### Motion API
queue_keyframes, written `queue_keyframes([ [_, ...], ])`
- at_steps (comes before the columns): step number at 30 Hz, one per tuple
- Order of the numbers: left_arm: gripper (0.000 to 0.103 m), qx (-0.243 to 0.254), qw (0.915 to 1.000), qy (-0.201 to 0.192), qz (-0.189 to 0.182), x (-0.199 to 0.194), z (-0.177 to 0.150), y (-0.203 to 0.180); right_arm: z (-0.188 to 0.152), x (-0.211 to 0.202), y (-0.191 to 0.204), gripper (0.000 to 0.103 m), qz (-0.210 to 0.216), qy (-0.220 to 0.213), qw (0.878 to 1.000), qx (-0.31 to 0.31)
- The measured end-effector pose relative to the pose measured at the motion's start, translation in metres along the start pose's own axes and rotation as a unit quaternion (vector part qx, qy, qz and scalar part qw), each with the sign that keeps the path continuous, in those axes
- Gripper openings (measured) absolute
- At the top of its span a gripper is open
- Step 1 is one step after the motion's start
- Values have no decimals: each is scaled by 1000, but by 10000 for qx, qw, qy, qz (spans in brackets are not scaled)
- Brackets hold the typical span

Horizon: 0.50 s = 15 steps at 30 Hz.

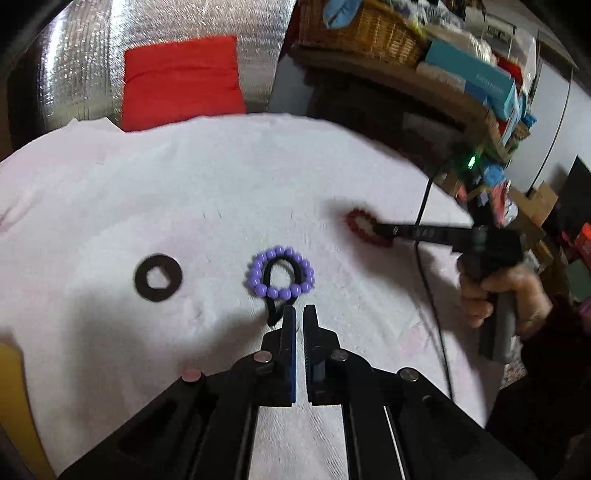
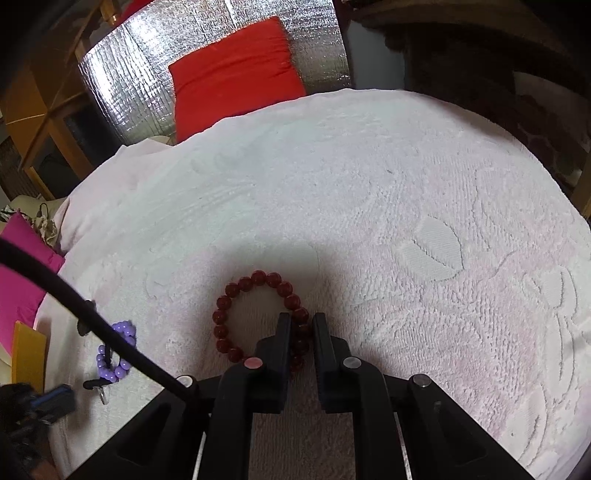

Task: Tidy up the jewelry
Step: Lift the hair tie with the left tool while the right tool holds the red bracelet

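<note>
While I am watching both wrist feeds, my left gripper (image 1: 299, 314) is sitting closed over the pale pink towel (image 1: 184, 206) on the table, its jaws nearly touching, with the black hair tie (image 1: 275, 280) running right up to its left fingertip; I cannot tell if the tie is pinched. That black loop is lying across a purple bead bracelet (image 1: 280, 273), and left of them a black ring (image 1: 158, 277) is resting flat, well apart. Further right, a red bead bracelet (image 2: 258, 317) is lying on the towel, and my right gripper (image 2: 302, 325) is clamping its near-right beads between its fingers. A hand (image 1: 506, 295) is holding that gripper's handle. Up on the shelf at the right, a wicker basket (image 1: 369, 33) is holding something blue, and a teal box (image 1: 476, 79) beside it is carrying lettering too blurred for me to read. A red cushion (image 2: 236, 70) is leaning against silver foil (image 2: 122, 85) behind the table.
</note>
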<state>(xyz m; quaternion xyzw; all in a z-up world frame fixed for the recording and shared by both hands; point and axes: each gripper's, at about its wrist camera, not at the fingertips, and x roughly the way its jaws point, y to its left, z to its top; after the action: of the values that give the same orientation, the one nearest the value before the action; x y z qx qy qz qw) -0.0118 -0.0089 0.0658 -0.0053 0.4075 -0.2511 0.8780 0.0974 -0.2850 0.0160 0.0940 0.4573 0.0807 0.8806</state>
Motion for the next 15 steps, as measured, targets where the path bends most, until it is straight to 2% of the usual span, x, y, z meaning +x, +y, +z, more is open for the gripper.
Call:
queue_keyframes([
  [2, 4, -12, 9998, -172, 32, -11, 2, 2, 0, -1, 1, 10, 16, -28, 10000, -5],
  [4, 4, 219, 9989, -284, 298, -17, 2, -1, 0, -1, 2, 10, 32, -38, 10000, -4],
  [10, 6, 546, 9975, 135, 419, 9, -7, -8, 0, -1, -1, 10, 48, 1, 10000, 57],
  [11, 8, 551, 9974, 170, 426, 12, -8, -8, -1, -2, -1, 10, 45, 0, 10000, 52],
  [13, 22, 475, 9978, 258, 373, 20, -8, -6, -1, -2, -1, 10, 42, 7, 10000, 47],
  [14, 37, 425, 9981, 276, 362, 22, -8, -4, -1, -1, -1, 10, 44, 13, 10000, 52],
  [15, 48, 395, 9980, 259, 417, 25, -8, -4, -1, -1, -1, 10, 47, 18, 10000, 62],
])
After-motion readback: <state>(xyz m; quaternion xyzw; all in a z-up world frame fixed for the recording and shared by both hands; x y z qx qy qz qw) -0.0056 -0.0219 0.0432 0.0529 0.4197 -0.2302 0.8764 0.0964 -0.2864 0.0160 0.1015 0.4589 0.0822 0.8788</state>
